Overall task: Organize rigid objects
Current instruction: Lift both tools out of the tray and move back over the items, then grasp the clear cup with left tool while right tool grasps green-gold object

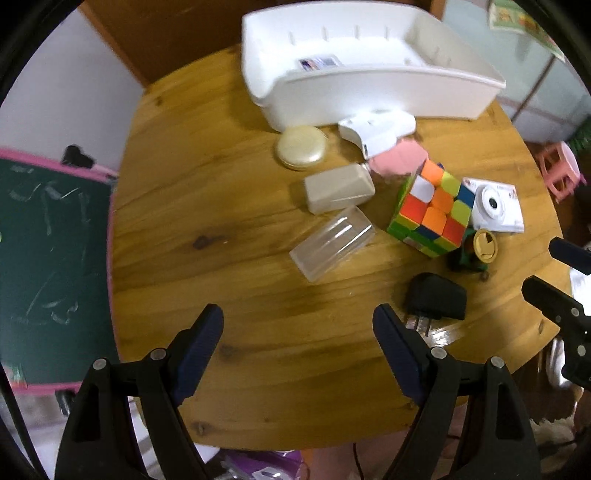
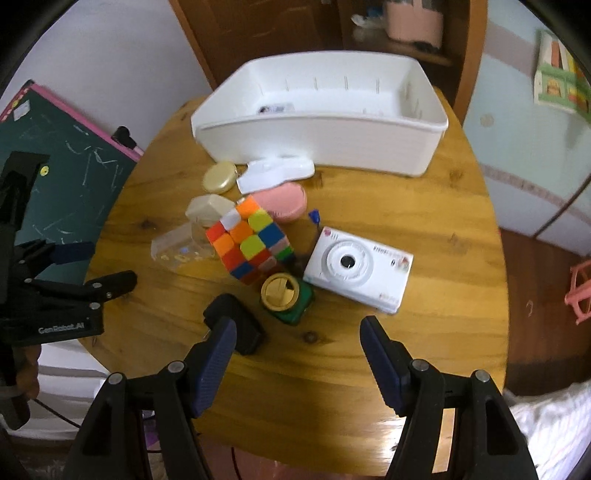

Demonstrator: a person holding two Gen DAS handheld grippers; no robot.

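Note:
A white bin (image 1: 369, 88) (image 2: 321, 136) stands at the far side of the round wooden table (image 1: 240, 295). In front of it lie a colour cube (image 1: 430, 210) (image 2: 247, 243), a white toy camera (image 1: 495, 206) (image 2: 358, 269), a black plug adapter (image 1: 436, 297) (image 2: 236, 325), a green and yellow tape measure (image 2: 286, 295), a clear box (image 1: 332, 242), a beige case (image 1: 338, 188), a round cream compact (image 1: 301, 147), a pink case (image 2: 286, 201) and a white device (image 1: 376, 131). My left gripper (image 1: 297, 332) is open above bare wood. My right gripper (image 2: 297, 345) is open, short of the camera.
A green chalkboard with a pink frame (image 1: 48, 240) leans left of the table. A wooden cabinet (image 2: 332, 26) stands behind the bin. A pink stool (image 1: 559, 168) is at the right. The bin holds a small card (image 1: 317, 62).

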